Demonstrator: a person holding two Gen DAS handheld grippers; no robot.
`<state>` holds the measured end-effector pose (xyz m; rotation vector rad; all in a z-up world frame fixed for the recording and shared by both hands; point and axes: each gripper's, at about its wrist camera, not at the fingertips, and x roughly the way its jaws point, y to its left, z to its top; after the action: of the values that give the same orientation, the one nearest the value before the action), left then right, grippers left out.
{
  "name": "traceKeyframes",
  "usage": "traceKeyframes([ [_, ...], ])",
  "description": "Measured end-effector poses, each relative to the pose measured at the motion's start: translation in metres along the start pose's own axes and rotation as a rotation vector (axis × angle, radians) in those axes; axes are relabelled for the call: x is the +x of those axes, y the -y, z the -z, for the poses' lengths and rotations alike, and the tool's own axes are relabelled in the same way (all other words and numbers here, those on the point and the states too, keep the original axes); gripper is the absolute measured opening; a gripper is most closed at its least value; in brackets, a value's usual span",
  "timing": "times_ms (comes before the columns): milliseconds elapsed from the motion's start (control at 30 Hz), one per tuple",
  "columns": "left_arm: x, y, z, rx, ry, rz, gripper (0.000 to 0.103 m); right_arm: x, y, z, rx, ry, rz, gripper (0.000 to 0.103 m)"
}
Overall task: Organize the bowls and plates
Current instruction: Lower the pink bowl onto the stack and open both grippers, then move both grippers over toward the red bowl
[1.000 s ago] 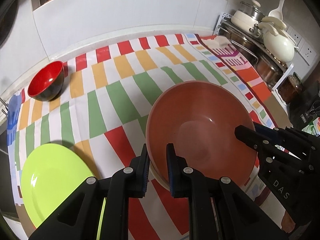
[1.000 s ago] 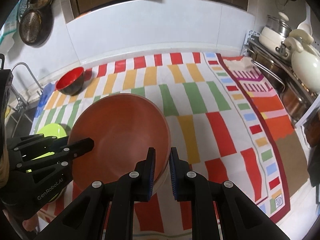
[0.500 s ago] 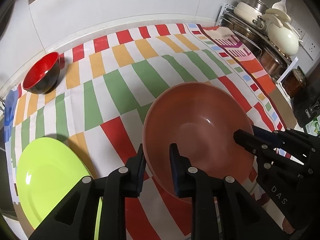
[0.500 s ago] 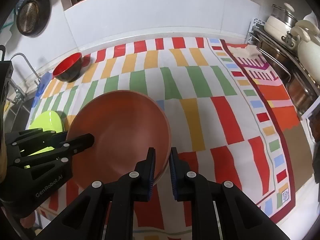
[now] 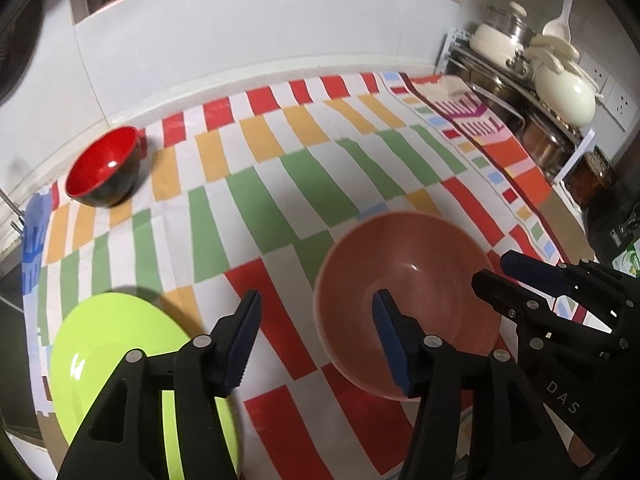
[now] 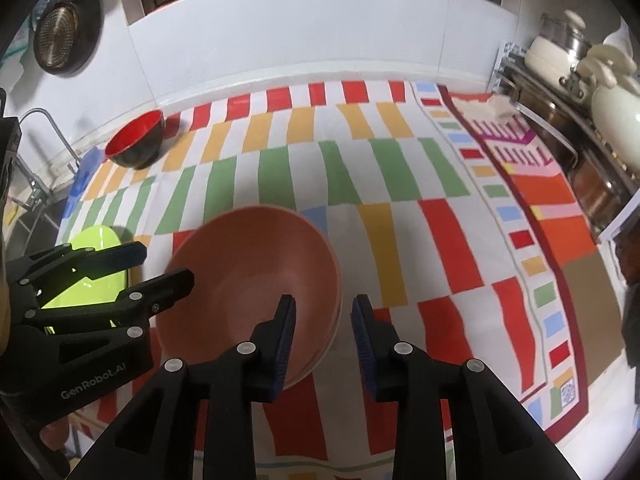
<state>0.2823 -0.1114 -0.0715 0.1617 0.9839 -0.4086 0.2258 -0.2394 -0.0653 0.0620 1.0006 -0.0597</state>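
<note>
Even indoor light from above, moderately bright. Small glare spots sit on the green plate (image 5: 120,360) and red bowl (image 5: 105,166); the plate's shadow falls toward 1 o'clock. Motion blur softens the terracotta bowl (image 5: 404,300). Fisheye bending and dark vignetting ring both views.

Striped cloth (image 5: 280,184) (covering counter) carries brown bowl (image 5: 404,304), red bowl (image 5: 104,168), green plate (image 5: 120,360).

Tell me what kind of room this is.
Most likely a home kitchen counter: pots and a cream kettle crowd a rack on the right, a frying pan hangs on the wall, and a sink faucet shows at left.
</note>
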Motion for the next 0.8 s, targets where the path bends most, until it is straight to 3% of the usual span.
traceKeyframes([
  [433,-0.045,-0.06,-0.01,-0.042,0.136,-0.088,0.075,-0.017,-0.032,-0.029,0.011,0.09,-0.041,0.032],
  [533,-0.055,-0.081,-0.012,-0.055,0.154,-0.111,0.078,-0.02,-0.048,-0.037,0.009,0.118,-0.055,0.038],
  [800,-0.076,-0.135,-0.017,-0.07,0.209,-0.174,0.084,-0.023,-0.099,-0.063,-0.002,0.185,-0.091,0.038],
])
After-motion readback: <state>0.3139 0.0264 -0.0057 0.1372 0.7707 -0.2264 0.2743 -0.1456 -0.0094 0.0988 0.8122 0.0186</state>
